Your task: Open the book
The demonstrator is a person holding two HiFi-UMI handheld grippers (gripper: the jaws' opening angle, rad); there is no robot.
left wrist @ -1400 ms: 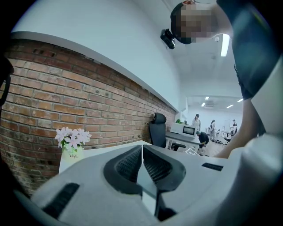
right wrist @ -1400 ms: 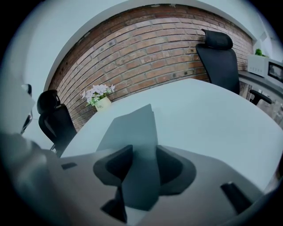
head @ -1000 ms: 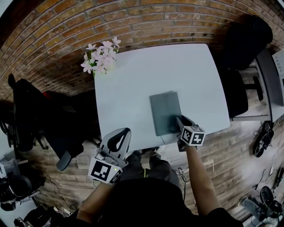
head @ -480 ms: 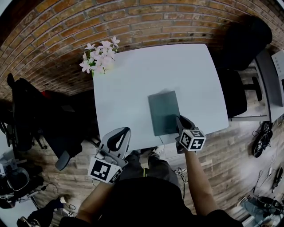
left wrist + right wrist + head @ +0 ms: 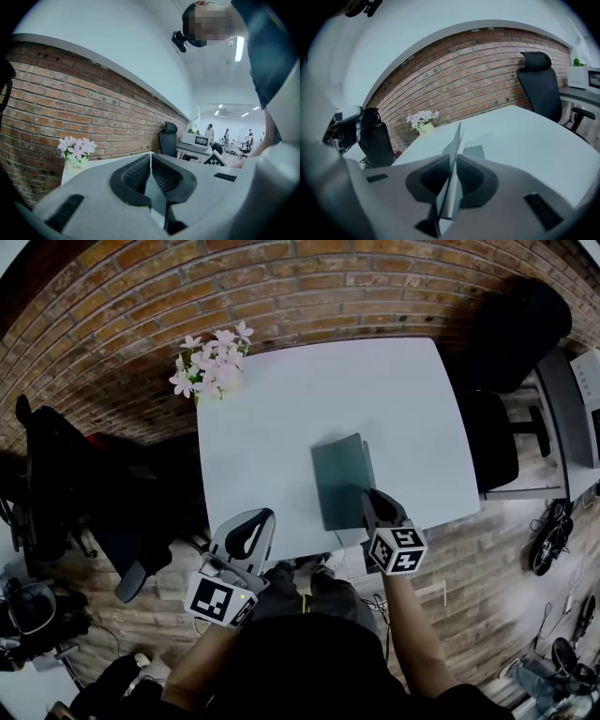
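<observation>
Slim dark teal book (image 5: 339,482) is only starting to open, its body lying near the front edge of the white square table (image 5: 281,399). At left, the left gripper (image 5: 259,521) is hovering off the table, jaws together on nothing. At right, the right gripper (image 5: 368,496), whose jaws have just been closing, is pinching the thin cover (image 5: 455,138) and holding it tilted up. Swinging it fully over is still remaining.
</observation>
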